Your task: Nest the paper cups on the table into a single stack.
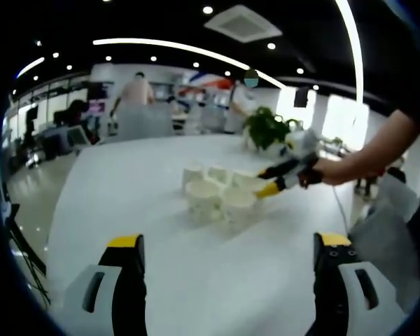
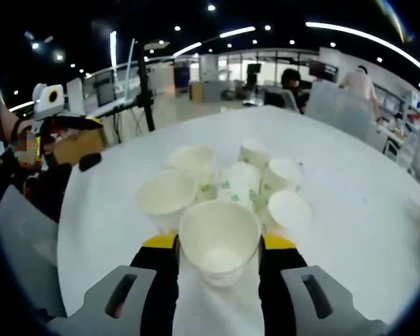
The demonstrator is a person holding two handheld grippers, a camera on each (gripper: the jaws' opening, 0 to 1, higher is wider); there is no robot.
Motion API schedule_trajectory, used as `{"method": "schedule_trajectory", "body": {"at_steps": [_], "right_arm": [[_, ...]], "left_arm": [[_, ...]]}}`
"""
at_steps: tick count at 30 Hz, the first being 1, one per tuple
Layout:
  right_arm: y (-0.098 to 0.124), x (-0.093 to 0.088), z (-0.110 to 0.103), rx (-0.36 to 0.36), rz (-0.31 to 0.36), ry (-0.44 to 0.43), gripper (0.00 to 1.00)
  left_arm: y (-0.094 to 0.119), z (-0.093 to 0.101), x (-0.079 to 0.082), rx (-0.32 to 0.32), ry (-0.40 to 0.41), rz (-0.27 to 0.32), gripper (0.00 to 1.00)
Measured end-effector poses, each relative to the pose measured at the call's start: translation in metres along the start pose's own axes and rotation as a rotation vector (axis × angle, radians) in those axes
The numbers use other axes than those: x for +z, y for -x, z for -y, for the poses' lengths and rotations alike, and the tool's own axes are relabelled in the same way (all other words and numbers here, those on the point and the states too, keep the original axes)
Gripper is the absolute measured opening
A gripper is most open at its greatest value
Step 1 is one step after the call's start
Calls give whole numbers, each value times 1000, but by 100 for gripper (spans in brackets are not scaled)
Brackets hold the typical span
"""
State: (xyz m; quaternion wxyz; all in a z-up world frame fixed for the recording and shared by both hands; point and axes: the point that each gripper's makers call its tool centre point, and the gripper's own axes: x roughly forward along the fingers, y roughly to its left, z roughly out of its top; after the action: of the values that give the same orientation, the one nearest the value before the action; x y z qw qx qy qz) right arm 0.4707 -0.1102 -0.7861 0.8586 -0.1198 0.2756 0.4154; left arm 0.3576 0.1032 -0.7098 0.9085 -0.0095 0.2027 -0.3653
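Several white paper cups (image 1: 217, 192) stand clustered upright mid-table, some with green print. My left gripper (image 1: 229, 241) is open well short of them, with nothing between its jaws. My right gripper (image 1: 269, 180) comes in from the right in a person's hand, at the cluster's right side. In the right gripper view its jaws (image 2: 219, 246) press both sides of the nearest cup (image 2: 219, 238), which is upright and open-mouthed. The other cups (image 2: 238, 178) stand just beyond it. The left gripper (image 2: 89, 140) shows at the far left, off the table edge.
The cups stand on a round white table (image 1: 126, 189). A potted plant (image 1: 266, 127) sits on its far side. People and desks are in the background. A grey chair back (image 2: 339, 105) stands past the table. Bare tabletop surrounds the cups.
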Motion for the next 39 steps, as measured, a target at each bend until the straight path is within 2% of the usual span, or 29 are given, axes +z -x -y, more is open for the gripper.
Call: {"method": "schedule_trajectory", "body": {"at_steps": [25, 39], "right_arm": [[23, 2, 2, -30, 40, -20, 40], [38, 11, -5, -45, 74, -22, 39]], "left_arm": [[-3, 9, 7, -20, -25, 9, 100], [-4, 17, 9, -39, -29, 19, 100]]}}
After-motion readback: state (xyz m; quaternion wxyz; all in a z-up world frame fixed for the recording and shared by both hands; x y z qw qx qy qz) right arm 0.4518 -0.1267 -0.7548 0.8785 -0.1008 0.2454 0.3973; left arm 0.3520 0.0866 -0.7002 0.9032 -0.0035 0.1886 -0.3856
